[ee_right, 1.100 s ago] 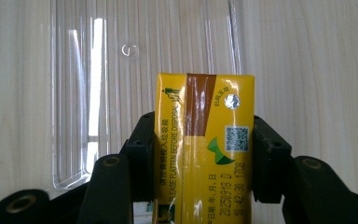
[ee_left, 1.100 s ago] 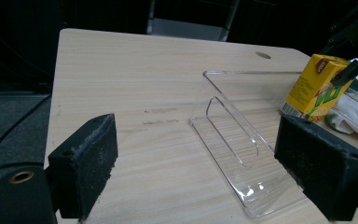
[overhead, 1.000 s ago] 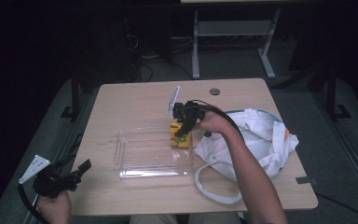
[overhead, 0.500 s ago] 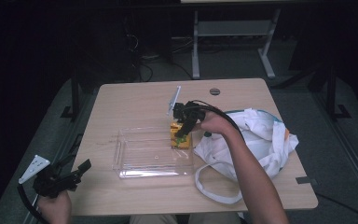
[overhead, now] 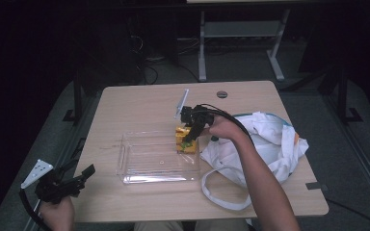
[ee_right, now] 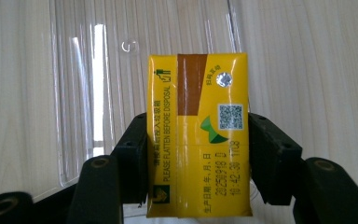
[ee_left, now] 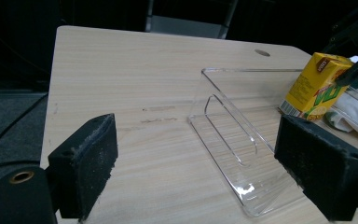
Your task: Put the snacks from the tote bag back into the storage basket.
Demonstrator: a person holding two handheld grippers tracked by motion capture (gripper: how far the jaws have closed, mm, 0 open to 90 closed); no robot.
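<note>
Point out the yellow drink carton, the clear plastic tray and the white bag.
yellow drink carton (ee_right: 198,135): right gripper view, middle of its top face.
clear plastic tray (overhead: 149,161): high view, bare floor.
white bag (overhead: 274,139): high view, crumpled cloth body.

Yellow drink carton (ee_right: 198,135) upright at clear tray (overhead: 139,163) rt edge.

You're holding your left gripper (ee_left: 200,172) wide open above the wooden table (ee_left: 135,70). A clear plastic tray (ee_left: 242,140) is lying ahead, and a yellow drink carton (ee_left: 314,86) is standing tilted at its far corner, a black jaw pinching it.
</note>
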